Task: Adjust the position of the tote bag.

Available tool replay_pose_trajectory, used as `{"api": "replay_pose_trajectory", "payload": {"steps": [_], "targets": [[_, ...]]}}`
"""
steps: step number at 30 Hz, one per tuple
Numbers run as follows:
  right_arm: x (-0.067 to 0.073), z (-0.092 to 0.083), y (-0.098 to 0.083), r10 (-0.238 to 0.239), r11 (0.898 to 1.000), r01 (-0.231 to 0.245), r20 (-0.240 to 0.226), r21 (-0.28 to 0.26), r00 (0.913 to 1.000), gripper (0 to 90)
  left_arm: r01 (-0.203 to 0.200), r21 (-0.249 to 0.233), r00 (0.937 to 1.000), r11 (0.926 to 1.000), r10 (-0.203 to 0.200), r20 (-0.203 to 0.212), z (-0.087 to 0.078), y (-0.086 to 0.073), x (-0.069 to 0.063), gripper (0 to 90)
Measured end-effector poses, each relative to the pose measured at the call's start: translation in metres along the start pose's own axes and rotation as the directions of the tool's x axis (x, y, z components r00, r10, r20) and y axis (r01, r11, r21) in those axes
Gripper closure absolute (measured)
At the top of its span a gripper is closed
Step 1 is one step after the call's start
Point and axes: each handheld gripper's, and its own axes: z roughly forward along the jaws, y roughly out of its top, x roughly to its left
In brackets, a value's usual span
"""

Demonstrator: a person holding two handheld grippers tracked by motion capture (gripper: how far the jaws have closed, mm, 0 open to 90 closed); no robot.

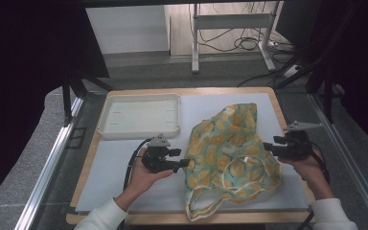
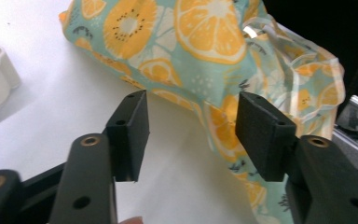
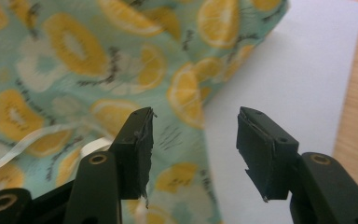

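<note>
- Left gripper (image 1: 188, 164): jaws spread, nothing pinched; bag edge just ahead of the pads, not touching.
- Right gripper (image 1: 267, 146): jaws spread, empty, hovering at the bag's far edge.
- Fabric bag (image 1: 230, 146) (orange-slice print) lies crumpled on the surface (image 1: 124, 158) between both grippers, handles (image 1: 206, 203) trailing toward the person.
- White tray (image 1: 140, 115) sits beyond the left gripper, apart from the bag.
</note>
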Motion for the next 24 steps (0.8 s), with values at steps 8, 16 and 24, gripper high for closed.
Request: {"api": "replay_pose_trajectory", "payload": {"steps": [8,16,24], "targets": [[0.016,0.004,-0.012,-0.017,1.0,0.017,-0.021,0.006,0.9996,44.5,-0.012,0.001,0.9999,0.9999,0.012,-0.006,-0.003,-0.002,0.002,39.2],[0.021,0.004,-0.021,-0.01,0.999,0.012,-0.031,0.046,0.9995,43.7,-0.006,-0.001,0.9999,1.0,0.006,-0.011,-0.006,0.0,0.002,37.4],[0.027,-0.007,-0.023,-0.022,0.999,0.024,-0.04,0.049,0.999,42.3,-0.008,-0.043,0.9998,0.999,0.007,-0.018,-0.025,0.006,-0.003,36.3]]}}
